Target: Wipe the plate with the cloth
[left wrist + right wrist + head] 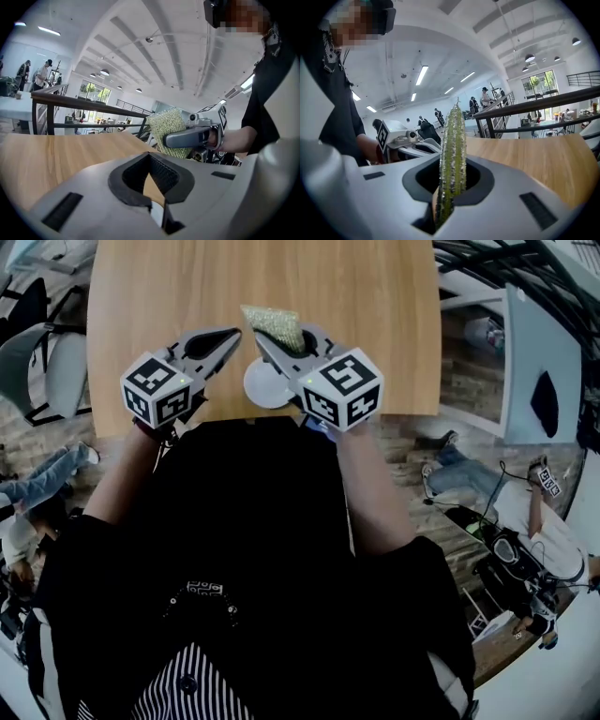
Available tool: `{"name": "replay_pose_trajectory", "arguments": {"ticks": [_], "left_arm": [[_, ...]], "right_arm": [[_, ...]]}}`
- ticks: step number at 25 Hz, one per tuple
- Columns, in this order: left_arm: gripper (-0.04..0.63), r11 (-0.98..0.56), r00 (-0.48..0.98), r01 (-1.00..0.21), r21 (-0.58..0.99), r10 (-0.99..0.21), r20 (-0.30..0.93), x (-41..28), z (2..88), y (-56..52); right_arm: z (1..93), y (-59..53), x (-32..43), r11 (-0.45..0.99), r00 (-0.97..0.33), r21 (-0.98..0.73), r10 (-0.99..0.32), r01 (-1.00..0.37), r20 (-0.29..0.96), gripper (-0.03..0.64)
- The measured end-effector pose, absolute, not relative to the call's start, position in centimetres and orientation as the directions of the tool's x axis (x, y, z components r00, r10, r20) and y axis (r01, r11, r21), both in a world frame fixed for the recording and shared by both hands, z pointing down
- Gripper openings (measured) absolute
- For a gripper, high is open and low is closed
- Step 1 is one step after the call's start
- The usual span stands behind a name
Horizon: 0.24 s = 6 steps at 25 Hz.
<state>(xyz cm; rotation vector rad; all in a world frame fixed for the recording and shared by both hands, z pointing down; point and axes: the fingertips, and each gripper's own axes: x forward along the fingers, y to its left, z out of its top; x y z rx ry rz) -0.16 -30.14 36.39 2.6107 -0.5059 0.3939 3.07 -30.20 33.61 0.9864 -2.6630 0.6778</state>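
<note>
My right gripper [263, 339] is shut on a yellow-green glittery cloth [277, 326], which sticks up past the jaw tips. The right gripper view shows the cloth [453, 145] edge-on, pinched between the jaws of the right gripper [452, 161]. A small white plate [265, 388] lies on the wooden table [356, 315] near its front edge, partly under the right gripper. Left of it my left gripper [232, 335] is shut with nothing in it, its tips close to the cloth. In the left gripper view, the cloth [170, 125] shows beyond the closed left gripper [150, 155].
The table's front edge [403, 413] runs just behind both marker cubes. A black railing [84, 105] stands beyond the table's far side. Chairs [42, 362] stand at the left, and people sit on the floor at the right [525, 521].
</note>
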Motion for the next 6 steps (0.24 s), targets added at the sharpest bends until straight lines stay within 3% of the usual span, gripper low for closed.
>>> {"name": "replay_pose_trajectory", "arguments": {"ticks": [6], "left_arm": [[-0.008,-0.851,0.902,-0.393,0.348,-0.283,0.326,-1.14,35.52,-29.95]], "right_arm": [[34.23,-30.09,3.15,0.646,-0.727,-0.337,-0.578,-0.685,0.371,0.051]]}}
